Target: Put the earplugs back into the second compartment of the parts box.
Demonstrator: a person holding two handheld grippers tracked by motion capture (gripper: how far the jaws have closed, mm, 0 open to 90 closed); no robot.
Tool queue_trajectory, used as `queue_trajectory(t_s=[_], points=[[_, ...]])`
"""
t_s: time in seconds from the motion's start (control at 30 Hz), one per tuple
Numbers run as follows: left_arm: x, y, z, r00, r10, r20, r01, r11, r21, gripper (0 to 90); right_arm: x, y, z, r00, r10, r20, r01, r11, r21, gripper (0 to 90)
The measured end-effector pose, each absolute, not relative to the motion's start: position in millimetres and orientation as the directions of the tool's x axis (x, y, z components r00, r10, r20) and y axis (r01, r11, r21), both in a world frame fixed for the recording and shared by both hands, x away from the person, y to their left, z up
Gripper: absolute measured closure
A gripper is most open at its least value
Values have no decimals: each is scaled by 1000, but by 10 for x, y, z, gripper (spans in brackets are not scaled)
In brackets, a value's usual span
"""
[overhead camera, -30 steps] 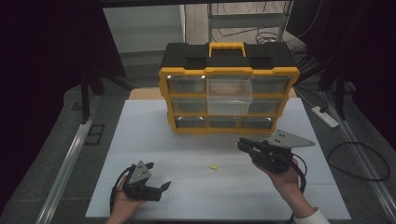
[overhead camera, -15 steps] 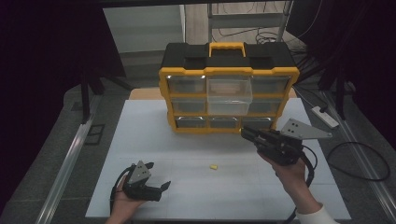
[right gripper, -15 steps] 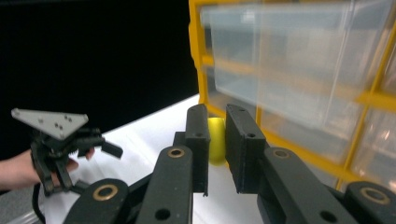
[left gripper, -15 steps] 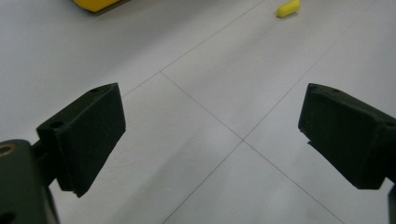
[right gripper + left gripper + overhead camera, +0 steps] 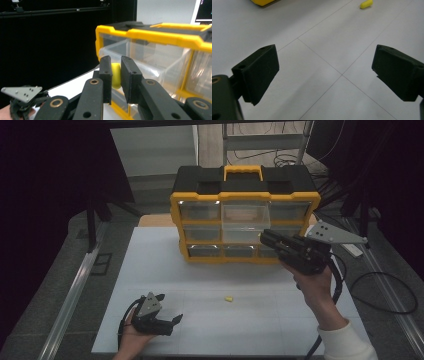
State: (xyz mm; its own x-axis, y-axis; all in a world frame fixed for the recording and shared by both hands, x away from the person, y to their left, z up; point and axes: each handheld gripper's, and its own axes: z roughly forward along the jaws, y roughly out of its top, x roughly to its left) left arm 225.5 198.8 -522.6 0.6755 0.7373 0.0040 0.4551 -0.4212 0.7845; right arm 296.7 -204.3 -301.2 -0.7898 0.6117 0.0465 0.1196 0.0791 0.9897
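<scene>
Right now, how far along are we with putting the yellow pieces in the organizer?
Done: middle top drawer stands pulled out. In hand: right gripper pinches one yellow piece beside the organizer. Left: drop it in; another piece lies on the table; left gripper open.

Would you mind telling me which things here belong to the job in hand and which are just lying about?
In the job:
- right claw, shut on a yellow piece
- yellow-and-black drawer organizer, with one clear drawer pulled out
- second yellow piece on the white table, probably next

Lying about:
- left claw, open and idle
- cables on the floor
</scene>
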Motion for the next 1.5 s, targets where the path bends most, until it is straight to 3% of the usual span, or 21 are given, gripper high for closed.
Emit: queue_trajectory(t_s=[0.63, 1.1, 1.23, 1.3, 1.5], points=[[2256, 1995, -5227, 675, 738, 0, 456, -416, 787, 76, 3591, -1845, -2824, -719, 693, 56, 197, 126, 972, 794], [2257, 1999, -5229, 675, 738, -1, 455, -415, 788, 76, 3795, -1728, -2774, -680, 734, 2, 197, 179, 964, 781], [2259, 2004, -5230, 675, 738, 0, 454, -415, 788, 76, 3825, -1750, -2789, -679, 734, 6, 204, 181, 962, 693], [2261, 2005, -5232, 674, 739, 0, 455, -416, 787, 76, 3814, -1776, -2806, -678, 735, 10, 198, 169, 966, 489], [2258, 1999, -5232, 675, 738, 1, 456, -418, 786, 76, 3684, -1831, -2805, -692, 722, -20, 153, 173, 973, 383]])
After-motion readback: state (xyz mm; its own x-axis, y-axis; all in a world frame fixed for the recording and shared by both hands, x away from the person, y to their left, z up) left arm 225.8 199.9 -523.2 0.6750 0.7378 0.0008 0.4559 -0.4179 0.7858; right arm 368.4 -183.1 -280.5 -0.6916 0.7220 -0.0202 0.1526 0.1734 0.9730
